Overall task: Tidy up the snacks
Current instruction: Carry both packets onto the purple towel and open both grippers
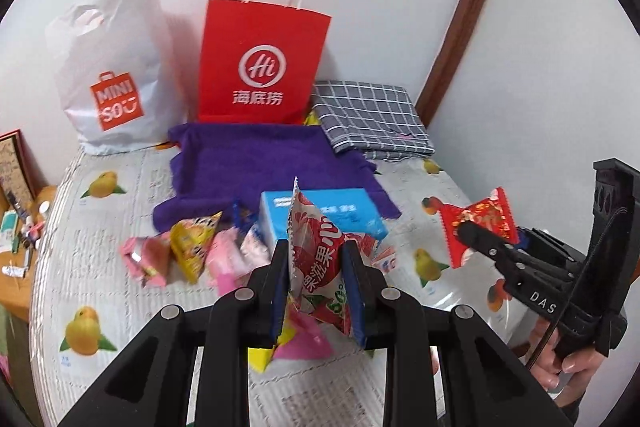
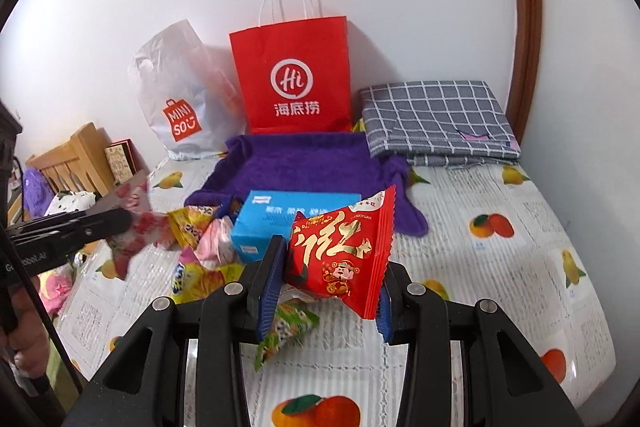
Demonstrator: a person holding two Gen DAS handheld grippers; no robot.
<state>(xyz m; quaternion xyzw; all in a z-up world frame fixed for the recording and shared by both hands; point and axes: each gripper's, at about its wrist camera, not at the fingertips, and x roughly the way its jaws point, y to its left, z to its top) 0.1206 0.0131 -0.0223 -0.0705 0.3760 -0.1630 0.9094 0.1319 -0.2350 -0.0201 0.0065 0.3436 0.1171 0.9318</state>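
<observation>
My left gripper is shut on a red-and-white snack packet, held edge-up above the table. My right gripper is shut on a red packet with gold characters; the same red packet shows at the right of the left wrist view. Loose snack packets, pink and yellow, lie in a heap left of a blue box. The blue box sits at the front of a purple towel. A green packet lies under my right gripper.
A red paper bag and a white plastic bag stand against the wall behind the towel. A folded grey checked cloth lies at the back right. The table has a fruit-print cover. A wooden shelf stands at the left.
</observation>
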